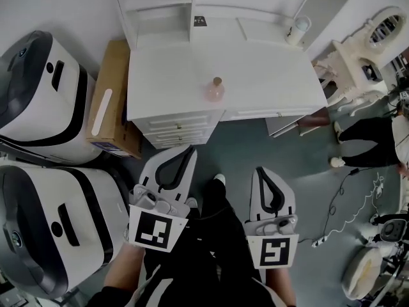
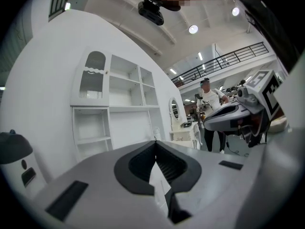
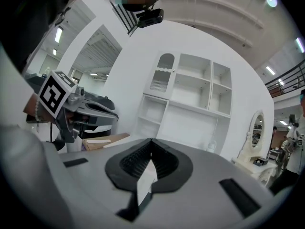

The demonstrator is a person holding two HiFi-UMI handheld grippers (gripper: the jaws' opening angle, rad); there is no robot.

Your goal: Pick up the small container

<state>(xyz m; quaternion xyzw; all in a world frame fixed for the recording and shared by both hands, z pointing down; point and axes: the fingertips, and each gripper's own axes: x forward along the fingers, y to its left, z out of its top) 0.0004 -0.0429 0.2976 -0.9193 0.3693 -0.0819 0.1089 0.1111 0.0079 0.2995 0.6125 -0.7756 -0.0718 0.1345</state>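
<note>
Reads as fingers pressed together on nothing, both on the left gripper (image 1: 185, 152) and on the right gripper (image 1: 262, 174). Places the small container (image 1: 215, 89), a pinkish corked flask, upright near the front edge of the white desk (image 1: 275, 75), at one o'clock from the left tips and eleven o'clock from the right, well apart from both. Calls for spreading one pair of fingers before closing in. Better to come in level at the round belly, not the thin neck. Close gently, to avoid tipping it or nudging it off the edge.
</note>
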